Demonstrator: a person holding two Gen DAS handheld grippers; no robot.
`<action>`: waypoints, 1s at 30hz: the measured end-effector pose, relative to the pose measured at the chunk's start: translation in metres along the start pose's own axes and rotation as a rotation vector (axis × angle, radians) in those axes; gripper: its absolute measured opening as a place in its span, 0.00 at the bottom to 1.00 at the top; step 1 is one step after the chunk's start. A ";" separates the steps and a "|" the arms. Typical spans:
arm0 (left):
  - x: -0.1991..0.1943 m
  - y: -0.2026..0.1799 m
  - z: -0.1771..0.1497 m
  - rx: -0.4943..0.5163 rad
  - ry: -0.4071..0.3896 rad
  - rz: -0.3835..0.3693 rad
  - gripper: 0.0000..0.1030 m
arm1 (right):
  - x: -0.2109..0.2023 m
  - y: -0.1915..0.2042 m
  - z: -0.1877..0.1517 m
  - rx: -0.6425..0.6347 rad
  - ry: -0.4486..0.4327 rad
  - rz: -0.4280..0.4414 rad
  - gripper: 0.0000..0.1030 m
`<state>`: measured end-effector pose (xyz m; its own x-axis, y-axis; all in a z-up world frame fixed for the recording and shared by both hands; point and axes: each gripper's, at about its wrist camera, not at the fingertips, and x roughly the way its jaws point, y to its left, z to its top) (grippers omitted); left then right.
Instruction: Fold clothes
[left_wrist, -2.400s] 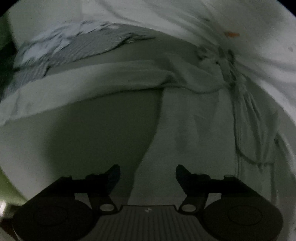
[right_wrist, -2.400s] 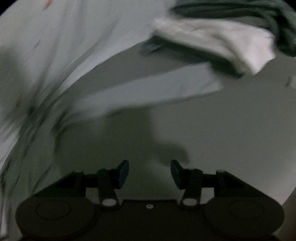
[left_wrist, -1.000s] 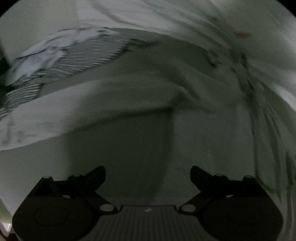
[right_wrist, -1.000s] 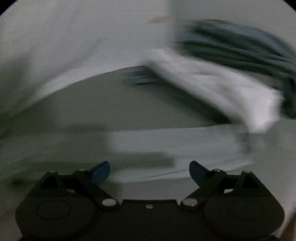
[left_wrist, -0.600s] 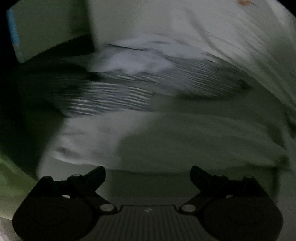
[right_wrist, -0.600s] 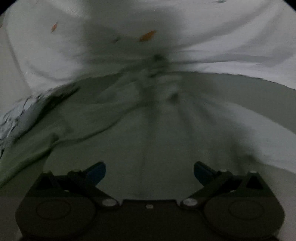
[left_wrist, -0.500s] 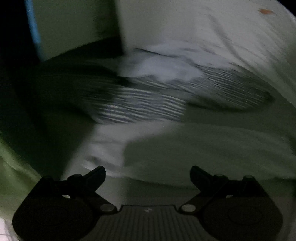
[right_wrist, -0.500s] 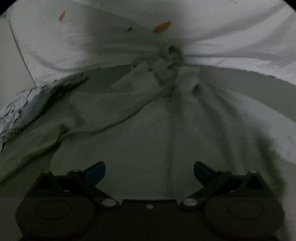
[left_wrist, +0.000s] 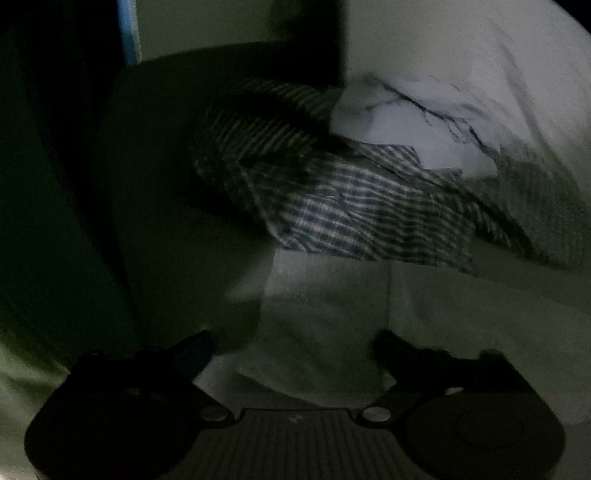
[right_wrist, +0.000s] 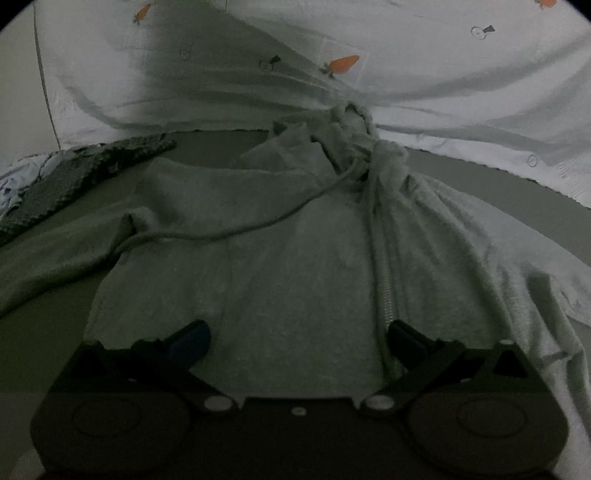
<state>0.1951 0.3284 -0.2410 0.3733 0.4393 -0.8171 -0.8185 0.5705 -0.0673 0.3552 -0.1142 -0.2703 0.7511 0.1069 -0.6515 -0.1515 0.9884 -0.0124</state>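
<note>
1. Two grippers, both empty: left gripper (left_wrist: 293, 350) closing over the sleeve (left_wrist: 321, 314), lower centre; right gripper (right_wrist: 297, 338) wide open above the hoodie (right_wrist: 295, 258), mid-frame.
2. Pinch only the sleeve's edge; avoid the plaid shirt (left_wrist: 351, 218) above.
3. Keep your right clear of the zip (right_wrist: 386, 288).

Dim grey surface (right_wrist: 44, 354) carries pale zip hoodie (right_wrist: 280, 280) spread flat, w/ plaid shirt (left_wrist: 351, 218) crumpled beside its sleeve & carrot-print sheet (right_wrist: 443, 85) bunched behind.

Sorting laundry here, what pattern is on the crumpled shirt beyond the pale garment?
Dark-and-light plaid shirt, clearest in the left wrist view.
</note>
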 end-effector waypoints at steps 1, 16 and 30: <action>-0.002 -0.001 -0.002 -0.002 -0.026 0.022 0.61 | 0.001 0.000 0.000 0.001 0.000 0.000 1.00; -0.046 0.042 -0.016 0.062 -0.028 0.073 0.05 | 0.005 -0.002 0.011 0.016 0.047 0.000 1.00; -0.037 0.034 -0.018 0.034 0.002 0.120 0.05 | 0.094 0.011 0.113 -0.131 0.014 0.140 0.10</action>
<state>0.1460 0.3190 -0.2232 0.2725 0.5042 -0.8195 -0.8419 0.5373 0.0506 0.4969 -0.0807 -0.2460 0.7079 0.2400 -0.6643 -0.3366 0.9414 -0.0186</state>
